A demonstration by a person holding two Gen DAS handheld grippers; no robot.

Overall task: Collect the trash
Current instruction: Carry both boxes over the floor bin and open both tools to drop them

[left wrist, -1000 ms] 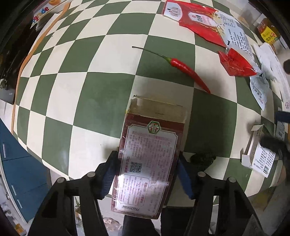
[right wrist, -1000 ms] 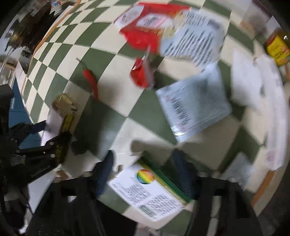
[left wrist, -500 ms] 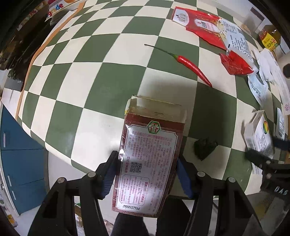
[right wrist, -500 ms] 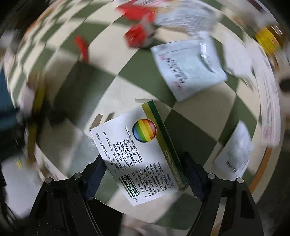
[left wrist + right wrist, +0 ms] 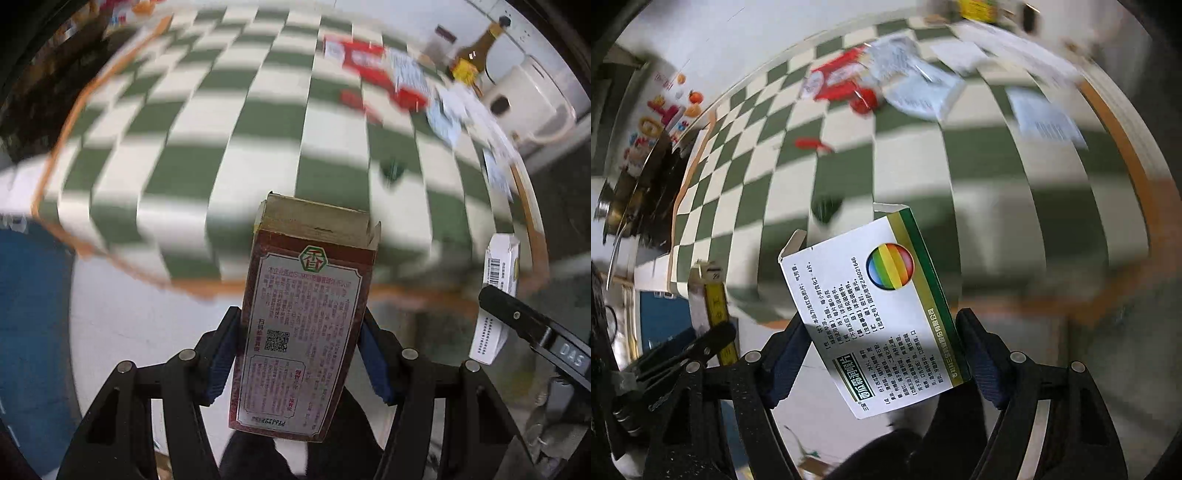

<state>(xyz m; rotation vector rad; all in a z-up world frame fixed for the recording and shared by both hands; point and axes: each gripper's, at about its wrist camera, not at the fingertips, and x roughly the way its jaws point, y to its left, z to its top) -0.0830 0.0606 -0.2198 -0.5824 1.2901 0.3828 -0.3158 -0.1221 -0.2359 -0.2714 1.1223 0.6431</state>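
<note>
My left gripper (image 5: 300, 325) is shut on a dark red carton (image 5: 314, 266) with a torn-open top, held upright past the table's near edge. My right gripper (image 5: 881, 326) has a white box (image 5: 871, 295) with a rainbow disc and a green stripe between its pads, tilted and clear of the table. That white box (image 5: 496, 295) also shows at the right of the left wrist view, under a black right finger (image 5: 517, 317). In the right wrist view the left gripper (image 5: 701, 343) stands at the lower left with the carton's yellow edge (image 5: 714, 302).
The green-and-white checked table (image 5: 258, 129) has an orange rim (image 5: 207, 288). On it lie red packets (image 5: 369, 62), white sachets (image 5: 923, 92), a red chilli (image 5: 812, 144) and a dark scrap (image 5: 825, 208). A brown bottle (image 5: 476, 51) and a white appliance (image 5: 528, 96) stand far right. Blue cabinet (image 5: 29, 314) below left.
Both grippers have drawn back off the table past its near edge. The right gripper took hold of the white box, lifted it and rolled. The left still holds the carton.
</note>
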